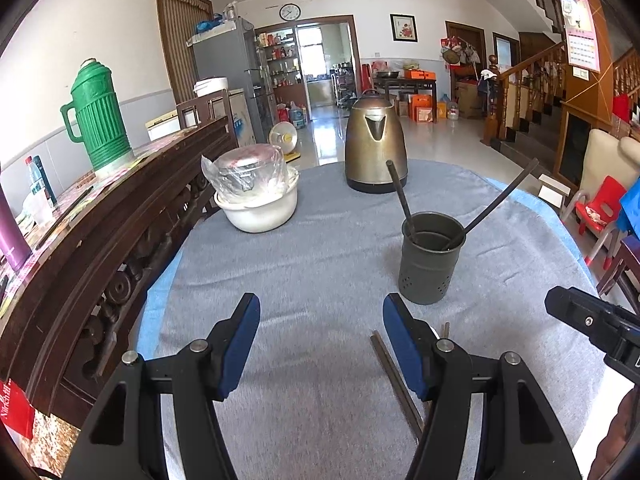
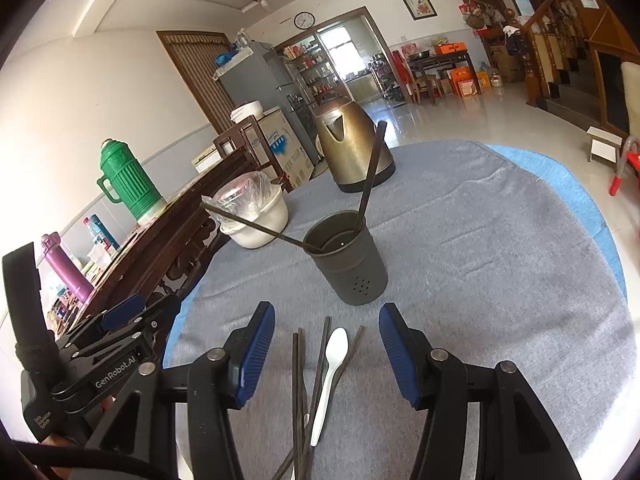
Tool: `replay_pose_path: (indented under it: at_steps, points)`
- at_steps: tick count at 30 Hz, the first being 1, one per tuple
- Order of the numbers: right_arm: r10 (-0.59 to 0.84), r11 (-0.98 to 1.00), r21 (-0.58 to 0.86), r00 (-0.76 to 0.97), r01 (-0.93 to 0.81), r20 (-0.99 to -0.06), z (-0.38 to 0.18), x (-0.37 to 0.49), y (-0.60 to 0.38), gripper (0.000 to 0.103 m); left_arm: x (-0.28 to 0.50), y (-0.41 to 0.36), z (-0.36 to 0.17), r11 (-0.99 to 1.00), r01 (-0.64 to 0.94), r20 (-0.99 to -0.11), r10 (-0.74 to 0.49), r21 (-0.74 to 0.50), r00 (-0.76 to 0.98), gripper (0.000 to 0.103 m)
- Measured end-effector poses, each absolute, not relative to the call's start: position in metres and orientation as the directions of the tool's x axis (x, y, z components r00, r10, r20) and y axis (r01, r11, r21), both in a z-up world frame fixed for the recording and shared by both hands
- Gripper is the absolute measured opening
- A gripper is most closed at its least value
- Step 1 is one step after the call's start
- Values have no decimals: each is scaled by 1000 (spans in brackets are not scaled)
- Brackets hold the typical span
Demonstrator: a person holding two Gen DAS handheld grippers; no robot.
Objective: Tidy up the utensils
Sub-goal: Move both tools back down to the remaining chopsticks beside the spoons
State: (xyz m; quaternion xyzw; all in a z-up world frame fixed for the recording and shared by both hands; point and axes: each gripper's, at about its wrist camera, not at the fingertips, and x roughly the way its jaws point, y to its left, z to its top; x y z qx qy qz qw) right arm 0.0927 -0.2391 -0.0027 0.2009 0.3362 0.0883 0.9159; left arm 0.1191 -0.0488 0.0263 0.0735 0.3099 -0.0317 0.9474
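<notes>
A dark grey utensil holder (image 1: 430, 258) (image 2: 347, 258) stands on the grey table cloth with two dark chopsticks (image 1: 401, 190) (image 2: 370, 172) leaning in it. Several loose dark chopsticks (image 2: 297, 384) and a white plastic spoon (image 2: 330, 372) lie on the cloth near me. My right gripper (image 2: 326, 344) is open and empty, hovering just above the spoon and chopsticks. My left gripper (image 1: 320, 332) is open and empty, left of some loose chopsticks (image 1: 394, 380). The right gripper's tip shows in the left wrist view (image 1: 592, 322).
A brass kettle (image 1: 376, 146) (image 2: 352, 148) stands at the table's far side. A white bowl holding a plastic-wrapped pot (image 1: 258, 196) (image 2: 256, 216) sits far left. A dark wooden bench back (image 1: 120, 216) runs along the table's left, with a green thermos (image 1: 98, 120) behind.
</notes>
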Motion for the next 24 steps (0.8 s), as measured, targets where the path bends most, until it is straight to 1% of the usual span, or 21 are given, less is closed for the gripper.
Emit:
replay_pose_path:
  at_steps: [4,10,12,14,15,16,20,24]
  points:
    - [304,906,423,738,-28,-602,-10,95,-235,58,119,-47,17,987,119,-621,-25,109,783,65]
    - [338,898,438,677,-25,-653,-33,96,-229,56,120,-30,-26,989,144,-746,-83,17,661,65]
    - [360,892,451,644,-26,-675,-45,95,-226,51,115,-22,-46,990,143,-789,-97,-11,607,65]
    - [387,886,462,605,-35,-696,-58,93,-222,42,108,-13,-65,988,142,-827,-126,-56,548,65]
    - [397,885,463,588,-43,-705,-63,92,-219,39,104,-10,-72,987,141,-838,-142,-78,526,65]
    - [411,884,464,562,-54,-718,-70,90,-215,39,97,-6,-80,984,143,-850,-163,-105,501,65]
    - [458,868,490,499,-74,-735,-89,85,-205,39,75,0,-97,972,160,-868,-227,-173,441,65]
    - [504,844,530,449,-76,-738,-100,82,-204,39,53,-12,-98,947,242,-856,-298,-211,422,65]
